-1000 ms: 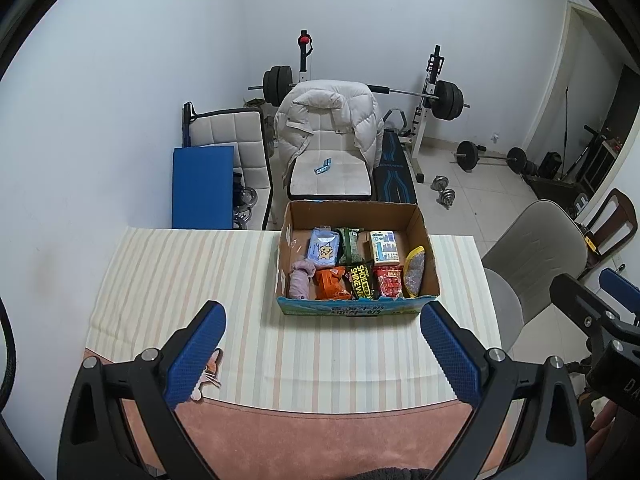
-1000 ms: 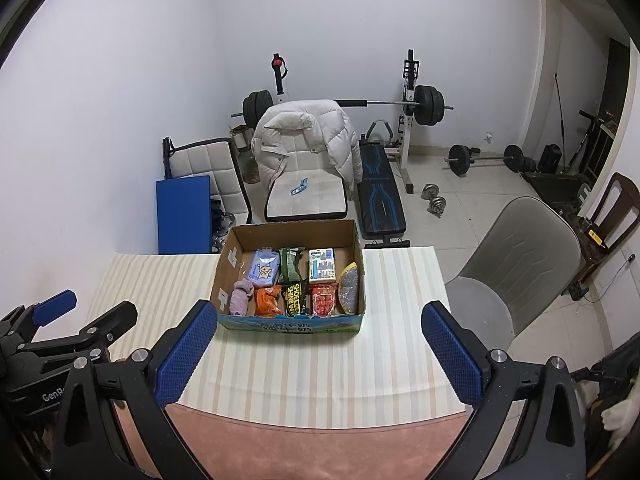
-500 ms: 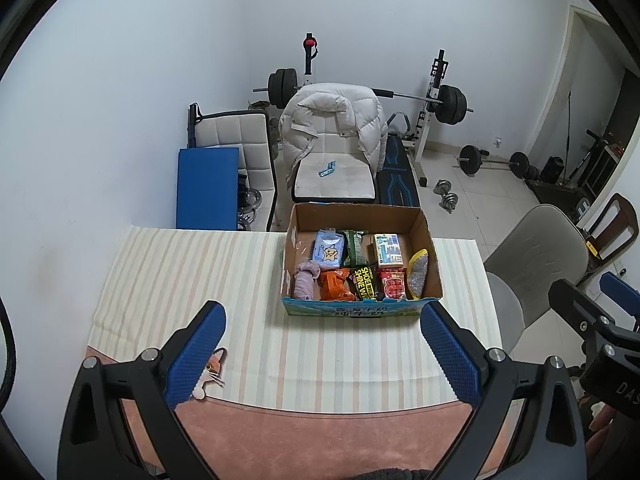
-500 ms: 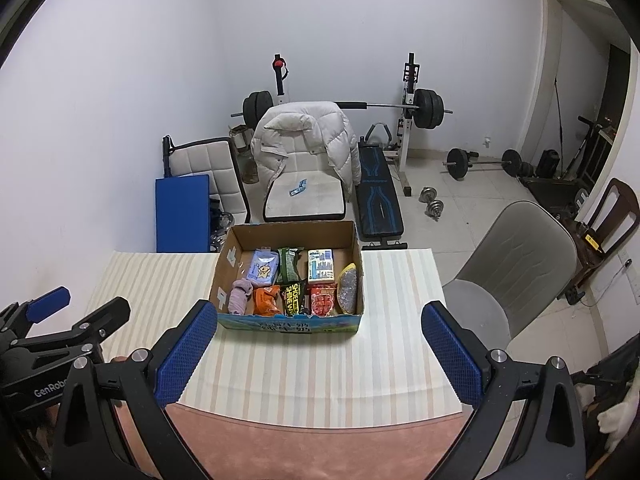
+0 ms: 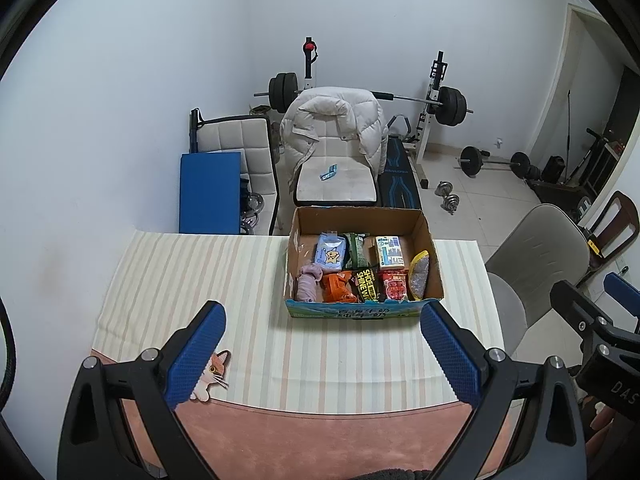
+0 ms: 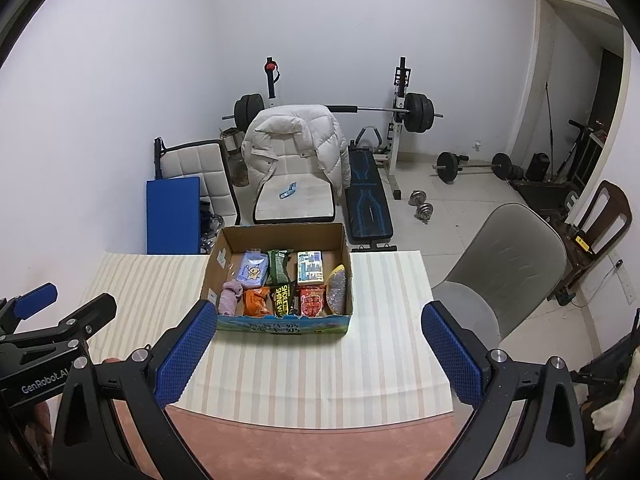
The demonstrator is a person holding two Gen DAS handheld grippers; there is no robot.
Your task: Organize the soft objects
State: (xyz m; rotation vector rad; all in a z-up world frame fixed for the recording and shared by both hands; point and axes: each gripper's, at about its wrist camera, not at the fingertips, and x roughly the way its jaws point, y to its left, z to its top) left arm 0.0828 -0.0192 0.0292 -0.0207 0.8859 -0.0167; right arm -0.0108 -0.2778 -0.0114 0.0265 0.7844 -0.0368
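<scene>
Only the left view is showing a cat sticker [image 5: 212, 372] on the striped cloth [image 5: 192, 280]. Both grippers, left [image 5: 322, 354] and right [image 6: 320, 354], are hovering wide apart, holding nothing, before the cardboard box [image 5: 360, 216] containing packets and a pink sock [image 5: 308, 286].

The counter [image 5: 320, 432] is covered over most of its top by a striped cloth [image 5: 192, 280], with a pink strip left bare along the near edge. A cardboard box [image 5: 362, 312] is set on the cloth, and a cat sticker [image 5: 212, 372] is seen at the cloth's near left corner.
</scene>
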